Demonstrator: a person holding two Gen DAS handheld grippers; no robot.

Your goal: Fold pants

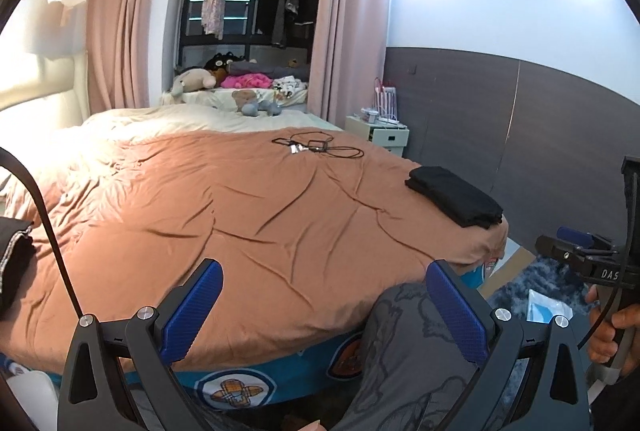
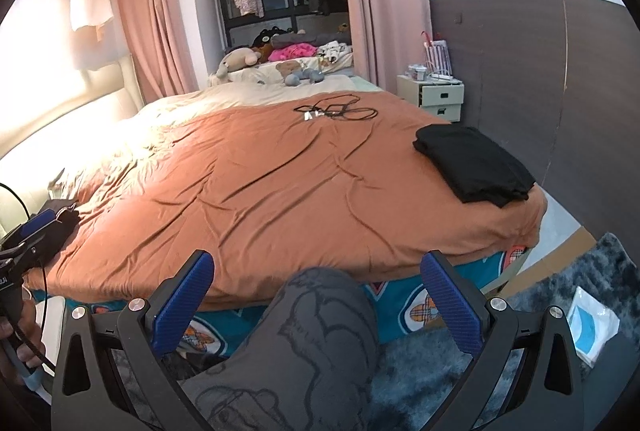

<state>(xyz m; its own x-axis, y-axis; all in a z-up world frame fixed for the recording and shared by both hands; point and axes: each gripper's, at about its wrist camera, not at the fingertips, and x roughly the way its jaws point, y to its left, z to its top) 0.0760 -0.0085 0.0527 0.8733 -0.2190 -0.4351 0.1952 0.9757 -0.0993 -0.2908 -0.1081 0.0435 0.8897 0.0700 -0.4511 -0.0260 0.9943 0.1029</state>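
Folded black pants lie on the right front corner of the orange-brown bedspread; they also show in the right wrist view. More dark clothing lies at the bed's left edge, also seen in the right wrist view. My left gripper is open and empty, held above the bed's near edge. My right gripper is open and empty, held off the bed's front edge over the person's grey patterned knee. Both are well short of the folded pants.
A black cable and small device lie on the far middle of the bed. Stuffed toys and clothes pile behind. A white nightstand stands at the right wall. A dark shaggy rug with a white packet lies on the floor.
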